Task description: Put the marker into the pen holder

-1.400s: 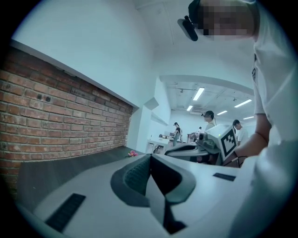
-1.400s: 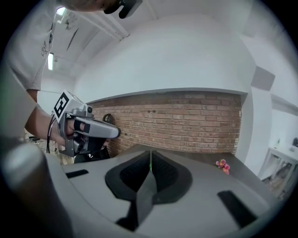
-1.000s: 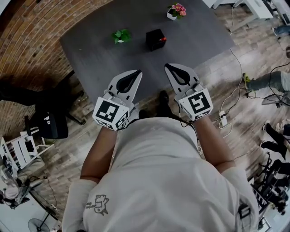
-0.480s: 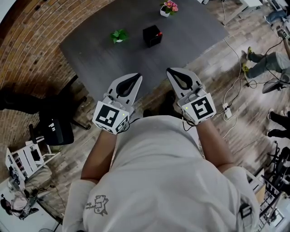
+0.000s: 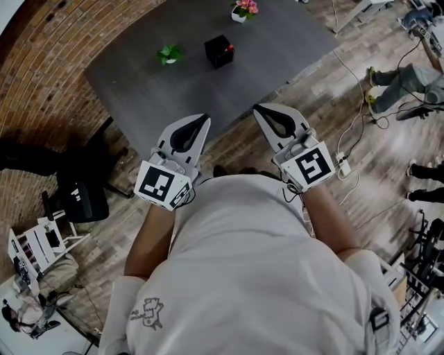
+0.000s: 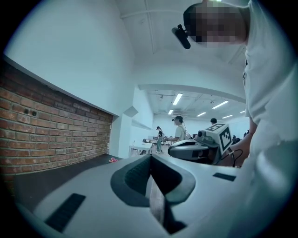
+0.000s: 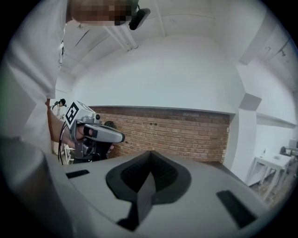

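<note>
Head view: we hold left gripper (image 5: 200, 119) and right gripper (image 5: 261, 109) closed, empty; holder (image 5: 217, 53) well ahead, between them; marker (image 5: 229, 48) mere red speck beside it, axis unreadable.

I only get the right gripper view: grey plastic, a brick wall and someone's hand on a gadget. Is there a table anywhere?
Observer: Yes. The head view shows a dark table in front of the person.
Operator: Anything on it?
Observer: A black holder, a green plant left of it in the picture, and pink flowers at the far edge.
Operator: And that gadget, is it holding something?
Observer: No. It's the left tongs. Their own view shows the jaws together with nothing between them.
</note>
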Tool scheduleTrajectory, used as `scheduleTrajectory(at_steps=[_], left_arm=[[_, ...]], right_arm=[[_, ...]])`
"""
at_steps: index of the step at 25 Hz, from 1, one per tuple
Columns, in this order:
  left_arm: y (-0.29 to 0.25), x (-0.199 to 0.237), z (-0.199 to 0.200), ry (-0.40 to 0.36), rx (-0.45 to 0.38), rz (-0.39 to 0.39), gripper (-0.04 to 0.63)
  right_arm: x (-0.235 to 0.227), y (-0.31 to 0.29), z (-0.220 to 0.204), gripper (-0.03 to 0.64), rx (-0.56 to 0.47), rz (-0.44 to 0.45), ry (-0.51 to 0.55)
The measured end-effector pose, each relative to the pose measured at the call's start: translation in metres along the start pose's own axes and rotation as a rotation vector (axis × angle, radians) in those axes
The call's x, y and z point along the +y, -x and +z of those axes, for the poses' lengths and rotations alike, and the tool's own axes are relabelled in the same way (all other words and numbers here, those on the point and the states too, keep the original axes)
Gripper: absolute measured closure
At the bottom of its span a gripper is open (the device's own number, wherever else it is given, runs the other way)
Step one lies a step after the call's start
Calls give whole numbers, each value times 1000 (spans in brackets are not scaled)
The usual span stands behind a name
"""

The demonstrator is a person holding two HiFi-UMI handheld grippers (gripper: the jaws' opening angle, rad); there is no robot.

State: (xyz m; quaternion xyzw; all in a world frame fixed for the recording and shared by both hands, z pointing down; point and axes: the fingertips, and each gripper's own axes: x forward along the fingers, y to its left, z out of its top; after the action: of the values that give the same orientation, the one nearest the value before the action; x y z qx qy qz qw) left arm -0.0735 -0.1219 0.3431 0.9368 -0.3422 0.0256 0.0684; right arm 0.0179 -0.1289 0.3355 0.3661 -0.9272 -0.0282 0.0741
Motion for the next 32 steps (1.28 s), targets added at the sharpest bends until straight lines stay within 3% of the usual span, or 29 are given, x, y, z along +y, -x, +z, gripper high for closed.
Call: scheduleTrajectory(at_steps=[14, 32], left_arm=[[-33, -75, 0, -3, -20, 63, 584], [0, -138, -12, 2, -23, 87, 584]], right_arm=[[-31, 82, -2, 612, -29, 54, 11], [19, 138, -1, 612, -64, 90, 7]])
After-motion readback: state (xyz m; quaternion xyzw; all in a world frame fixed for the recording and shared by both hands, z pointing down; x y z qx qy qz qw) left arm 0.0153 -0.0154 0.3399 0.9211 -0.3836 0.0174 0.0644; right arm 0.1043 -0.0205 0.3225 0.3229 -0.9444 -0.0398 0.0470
